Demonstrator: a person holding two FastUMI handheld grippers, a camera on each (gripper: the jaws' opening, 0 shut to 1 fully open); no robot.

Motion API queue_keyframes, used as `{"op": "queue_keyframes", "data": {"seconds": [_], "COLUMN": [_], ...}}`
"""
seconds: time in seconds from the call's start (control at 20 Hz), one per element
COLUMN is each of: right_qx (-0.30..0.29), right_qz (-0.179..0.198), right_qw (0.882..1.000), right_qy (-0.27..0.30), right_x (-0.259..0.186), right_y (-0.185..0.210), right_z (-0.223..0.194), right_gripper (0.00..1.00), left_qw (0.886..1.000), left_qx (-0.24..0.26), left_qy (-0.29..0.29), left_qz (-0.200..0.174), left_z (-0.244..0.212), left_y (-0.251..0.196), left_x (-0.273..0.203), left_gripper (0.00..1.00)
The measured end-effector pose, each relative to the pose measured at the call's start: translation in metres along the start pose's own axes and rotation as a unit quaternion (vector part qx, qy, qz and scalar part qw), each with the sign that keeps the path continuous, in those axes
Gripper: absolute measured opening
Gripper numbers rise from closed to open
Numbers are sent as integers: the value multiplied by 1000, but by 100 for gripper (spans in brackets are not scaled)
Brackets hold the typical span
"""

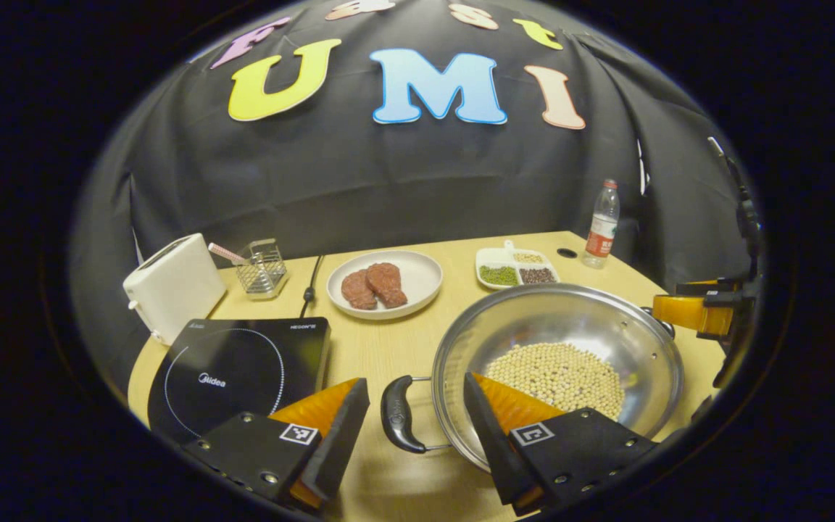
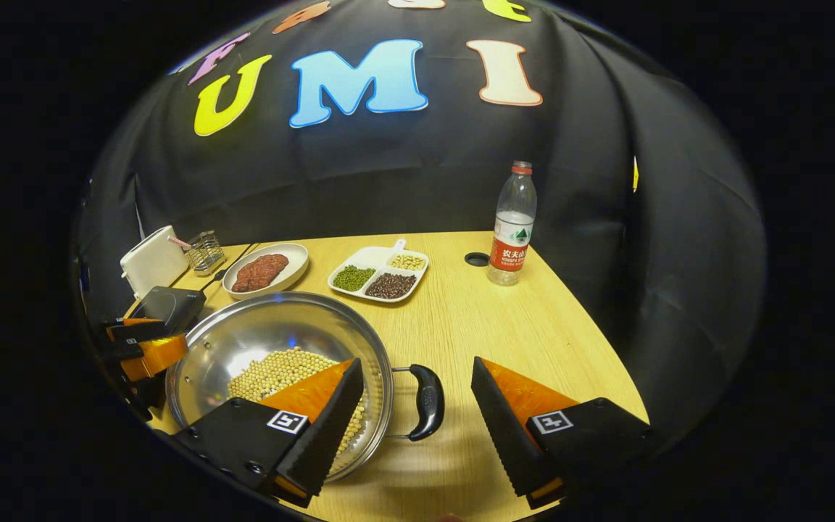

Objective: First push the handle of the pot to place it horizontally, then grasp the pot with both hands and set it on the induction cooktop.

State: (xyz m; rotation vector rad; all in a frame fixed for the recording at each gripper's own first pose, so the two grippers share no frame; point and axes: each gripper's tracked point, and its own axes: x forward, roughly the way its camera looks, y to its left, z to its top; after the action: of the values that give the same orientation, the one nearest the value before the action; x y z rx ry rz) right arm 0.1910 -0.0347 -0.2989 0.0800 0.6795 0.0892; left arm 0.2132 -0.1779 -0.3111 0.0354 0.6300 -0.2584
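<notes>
The induction cooktop [image 1: 240,373] carries the printed brand "Midea" on its black glass; a second mark at its far corner is too small to read. The water bottle [image 2: 512,225] bears a red label, not transcribed here. Each gripper finger carries a square black-and-white marker tag.

Left gripper [image 1: 416,424]: it is low over the wooden table [image 1: 403,333], pointing toward the booth wall. The jaws are wide apart and hold nothing. The pot's [image 1: 559,370] black left handle [image 1: 397,415] lies in the gap between the fingers, apart from both. The right-hand finger overlaps the pot rim in the image; whether it touches cannot be told. The cooktop sits beyond the left-hand finger.

Right gripper [image 2: 417,413]: it is also low over the table, jaws wide apart and empty. The pot's right handle [image 2: 428,402] lies between the fingers, nearer the left-hand one, which overlaps the rim. In the left gripper view this gripper [image 1: 700,313] appears just past the far side of the pot.

The pot rests on the table beside the cooktop, handles level, with a layer of soybeans [image 1: 559,377] inside.

Beyond the jaws: a plate of meat [image 1: 385,283], a divided bean tray [image 2: 377,274], a white toaster [image 1: 173,286] and a wire basket [image 1: 262,270].
</notes>
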Motion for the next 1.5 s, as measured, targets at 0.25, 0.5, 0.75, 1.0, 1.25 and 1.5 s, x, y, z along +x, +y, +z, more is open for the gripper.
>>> {"op": "queue_keyframes", "data": {"seconds": [0.25, 0.5, 0.75, 1.0, 1.25, 1.5], "right_qx": [2, 2, 10, 16, 18, 19], "right_qz": [12, 24, 31, 34, 34, 34], "right_qw": [999, 998, 998, 997, 996, 996], "right_qy": [33, 56, 62, 73, 79, 83], "right_x": [17, 24, 30, 35, 31, 30], "right_y": [1, 5, 6, 9, 12, 15], "right_z": [-17, -33, -36, -40, -40, -39], "right_gripper": [96, 96, 87, 67, 48, 50], "left_qw": [1000, 999, 998, 997, 996, 996], "left_qx": [-2, -4, -11, -17, -27, -40], "left_qy": [21, 38, 56, 66, 79, 73], "left_qz": [5, 10, 18, 23, 20, 19], "left_z": [-13, -24, -34, -39, -41, -36], "left_y": [-1, -2, -1, 1, 1, 3], "left_x": [10, 19, 23, 27, 25, 24], "left_gripper": [81, 78, 78, 75, 65, 62]}}
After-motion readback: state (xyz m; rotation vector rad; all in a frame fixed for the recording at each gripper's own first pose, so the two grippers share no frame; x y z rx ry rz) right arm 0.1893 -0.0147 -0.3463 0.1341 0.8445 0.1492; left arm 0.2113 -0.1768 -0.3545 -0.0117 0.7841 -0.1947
